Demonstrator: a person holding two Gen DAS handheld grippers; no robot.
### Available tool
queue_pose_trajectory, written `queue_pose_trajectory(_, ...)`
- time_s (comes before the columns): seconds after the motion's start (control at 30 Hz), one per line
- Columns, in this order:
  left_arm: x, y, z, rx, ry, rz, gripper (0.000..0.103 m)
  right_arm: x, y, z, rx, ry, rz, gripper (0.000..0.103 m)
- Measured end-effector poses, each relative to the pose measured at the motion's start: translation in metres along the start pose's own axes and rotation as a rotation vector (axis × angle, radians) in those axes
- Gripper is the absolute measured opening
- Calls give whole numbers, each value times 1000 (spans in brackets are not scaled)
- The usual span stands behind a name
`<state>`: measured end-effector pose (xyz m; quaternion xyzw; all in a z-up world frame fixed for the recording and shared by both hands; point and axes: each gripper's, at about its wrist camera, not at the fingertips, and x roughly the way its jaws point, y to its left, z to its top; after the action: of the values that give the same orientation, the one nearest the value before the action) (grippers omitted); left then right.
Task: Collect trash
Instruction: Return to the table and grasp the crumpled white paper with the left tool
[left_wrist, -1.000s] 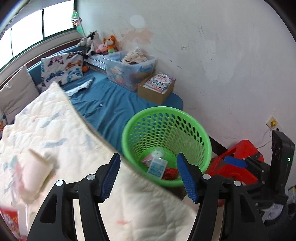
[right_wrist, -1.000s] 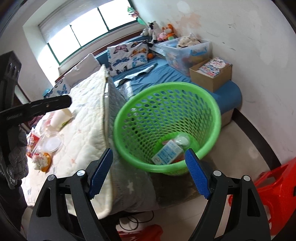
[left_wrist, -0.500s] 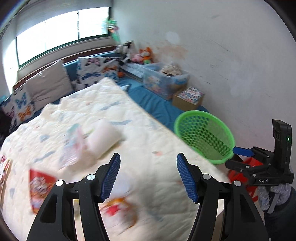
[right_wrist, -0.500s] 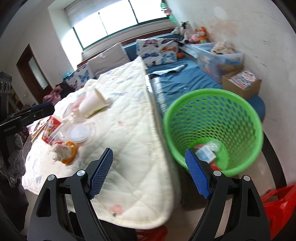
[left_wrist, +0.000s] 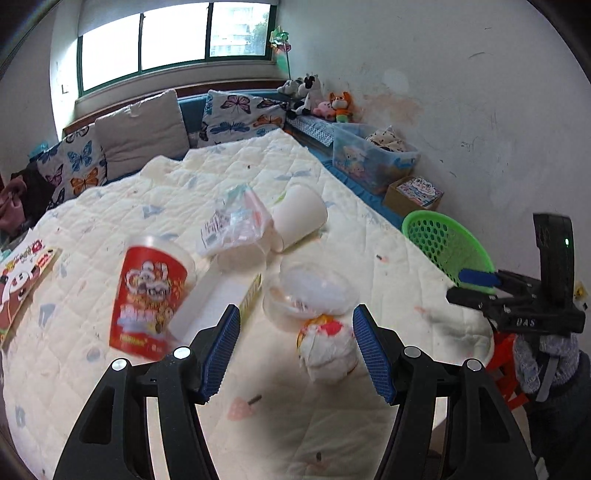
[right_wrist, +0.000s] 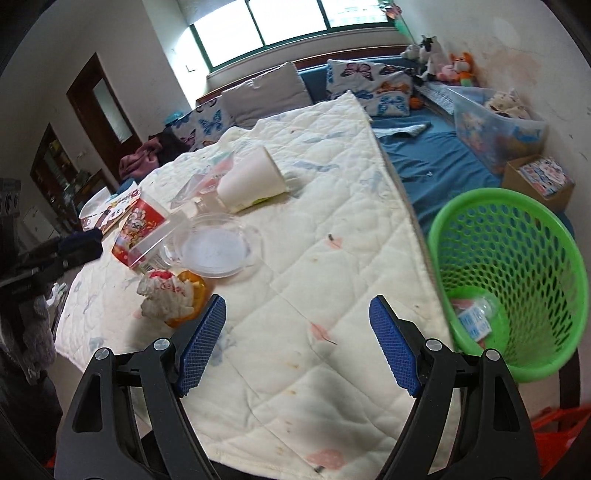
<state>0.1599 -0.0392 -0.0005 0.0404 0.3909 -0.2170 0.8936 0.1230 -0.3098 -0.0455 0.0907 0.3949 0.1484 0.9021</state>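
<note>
1. The left gripper (left_wrist: 295, 350) is spread wide and holds nothing, over the quilt (left_wrist: 332, 229).
2. The crumpled wrapper (left_wrist: 328, 345) lies between its pads, a clear lid (left_wrist: 310, 291) at 12 o'clock and a red cup (left_wrist: 149, 299) at 10 o'clock.
3. The right gripper (right_wrist: 295, 343) is wide open and empty.
4. The green basket (right_wrist: 509, 280), at its 3 o'clock beside the bed edge, contains trash.

Quilted bed (right_wrist: 332, 206): tipped white cup (right_wrist: 251, 181), clear lid (right_wrist: 218, 251), red cup (left_wrist: 147, 295), crumpled wrapper (left_wrist: 328, 347), plastic bag (left_wrist: 232, 221).
</note>
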Motion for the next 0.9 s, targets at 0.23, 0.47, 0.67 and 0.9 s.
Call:
queue_pose_trajectory(0.23,18,-10,-26,-18,48,-31,67,6,5,3,-9,8,9,80)
queue_pose_trajectory(0.47,50,-26,-31,-26,91,12,67,5,-2,-1,4,15,-2,80)
queue_pose_trajectory(0.67,63,-31,-32,-19,96,50,65,9,-3,-5,8,27,-1,80)
queue_pose_trajectory(0.9,55,-22,-32,-55,71,32,44,14,3,-6,0,36,13,80)
